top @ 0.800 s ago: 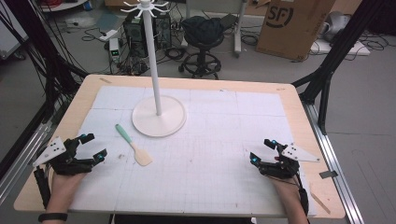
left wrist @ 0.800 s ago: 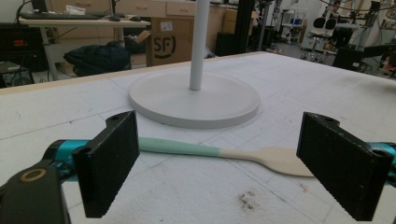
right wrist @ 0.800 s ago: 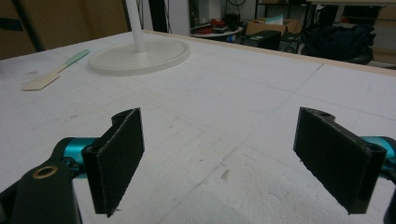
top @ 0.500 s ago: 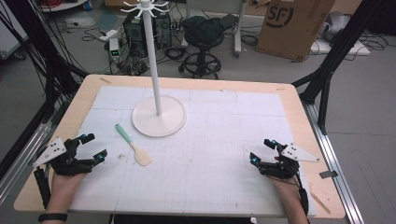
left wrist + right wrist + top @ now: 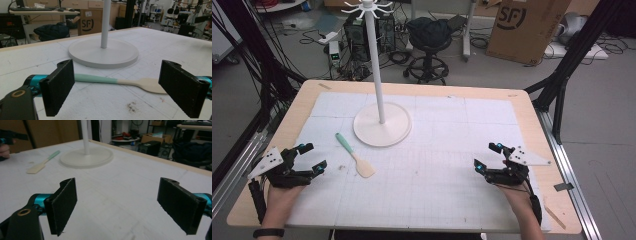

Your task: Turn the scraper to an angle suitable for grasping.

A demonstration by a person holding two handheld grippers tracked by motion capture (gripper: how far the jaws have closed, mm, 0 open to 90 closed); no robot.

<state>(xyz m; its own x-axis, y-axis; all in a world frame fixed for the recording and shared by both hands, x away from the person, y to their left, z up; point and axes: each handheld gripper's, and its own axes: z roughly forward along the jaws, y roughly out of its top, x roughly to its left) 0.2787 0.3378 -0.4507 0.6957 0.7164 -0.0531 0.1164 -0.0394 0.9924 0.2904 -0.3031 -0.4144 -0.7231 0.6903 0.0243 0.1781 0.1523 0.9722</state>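
Observation:
A small spatula (image 5: 353,154) with a mint-green handle and a cream blade lies on the white mat, just left of the white stand's round base (image 5: 382,130). My left gripper (image 5: 312,157) rests open at the table's left front, a short way left of the spatula. In the left gripper view the spatula (image 5: 117,81) lies crosswise just beyond the wide-apart jaws, with the base (image 5: 103,53) behind it. My right gripper (image 5: 488,156) sits open at the right front with nothing between its jaws. From the right gripper view the spatula (image 5: 42,163) and base (image 5: 86,157) are far off.
The stand's tall white pole (image 5: 375,65) rises from the base to a hooked crown (image 5: 367,7). A wooden border (image 5: 532,110) frames the mat. Black frame struts (image 5: 562,75) stand at the right; a stool (image 5: 430,45) and a cardboard box (image 5: 527,25) are behind the table.

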